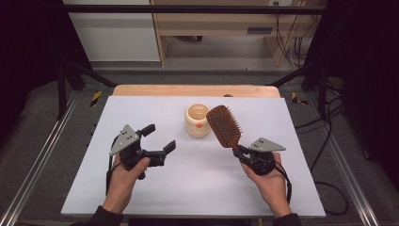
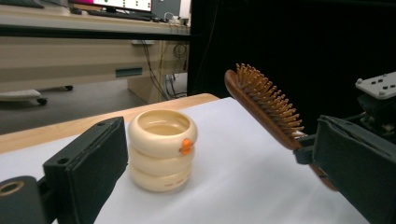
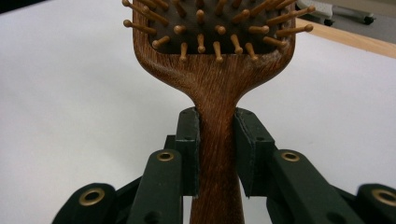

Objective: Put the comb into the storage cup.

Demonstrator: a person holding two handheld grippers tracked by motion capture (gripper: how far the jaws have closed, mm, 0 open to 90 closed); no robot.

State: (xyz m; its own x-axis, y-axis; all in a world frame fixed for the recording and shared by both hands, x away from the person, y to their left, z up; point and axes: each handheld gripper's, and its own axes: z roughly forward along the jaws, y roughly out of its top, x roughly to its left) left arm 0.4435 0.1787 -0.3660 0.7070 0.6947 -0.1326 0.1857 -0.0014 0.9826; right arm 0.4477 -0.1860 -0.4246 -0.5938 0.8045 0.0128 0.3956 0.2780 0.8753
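Hairbrush [image 3: 217, 93] handle clamped in right hand-held gripper [image 3: 217, 154].

Hairbrush [image 3: 217, 84] head: cut off by the right gripper view's top edge.
Handle end: hidden below the right tongs [image 3: 217, 154].
Cup's [image 2: 161, 149] orange mark: too small to tell.

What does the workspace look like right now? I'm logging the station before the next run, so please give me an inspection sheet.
Surface: white board on a wooden table, bare apart from one holder.
Job's things: wooden hairbrush held up off the board, bristles facing the person; cream ringed cup upright, open top, orange spot on its side.
Clutter: nothing seen.
Grippers: left gripper open, holding nothing; right gripper shut on the hairbrush handle.
Cables: black cable trails from the right gripper; loose cables on the floor at right.
Surroundings: dark frame, grey floor, wooden furniture beyond the table.
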